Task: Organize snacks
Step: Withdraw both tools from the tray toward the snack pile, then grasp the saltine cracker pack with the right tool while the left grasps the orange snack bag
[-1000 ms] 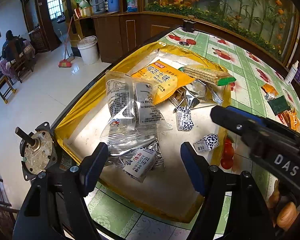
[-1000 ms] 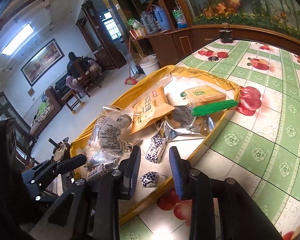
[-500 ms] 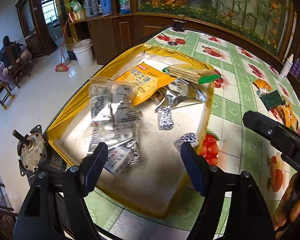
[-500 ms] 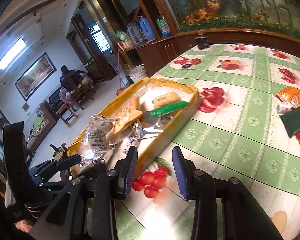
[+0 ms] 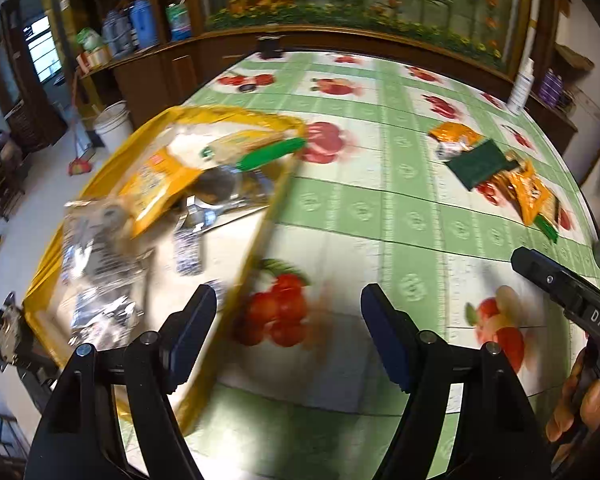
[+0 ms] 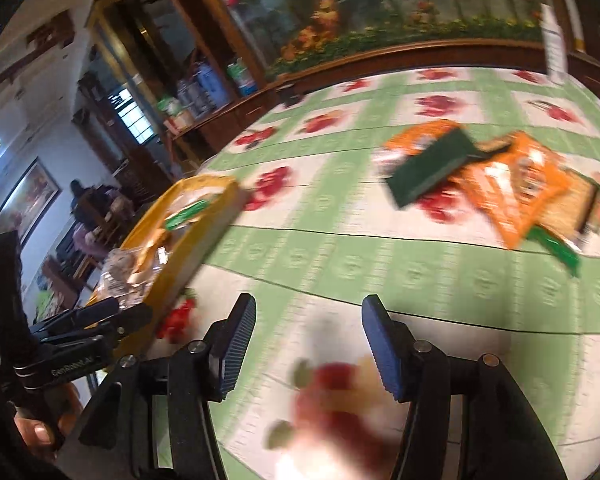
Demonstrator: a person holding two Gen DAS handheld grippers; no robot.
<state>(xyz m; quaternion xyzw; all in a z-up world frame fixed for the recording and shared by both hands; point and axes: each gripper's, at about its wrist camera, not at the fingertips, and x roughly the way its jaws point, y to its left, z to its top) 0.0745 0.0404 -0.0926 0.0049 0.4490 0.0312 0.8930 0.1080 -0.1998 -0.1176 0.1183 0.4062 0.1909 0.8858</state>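
While both tongs, left (image 5: 287, 332) and right (image 6: 308, 346), hover apart and empty, loose snack packets (image 6: 500, 184) lie on the surface (image 6: 380, 256), well apart from the yellow tray (image 5: 260, 224). Probably light, crinkly, slippery; pinch a flat edge.

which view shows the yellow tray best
The left wrist view: the yellow tray appears from above with its snacks inside. The right wrist view catches it edge-on at far left, blurred, contents mostly hidden.
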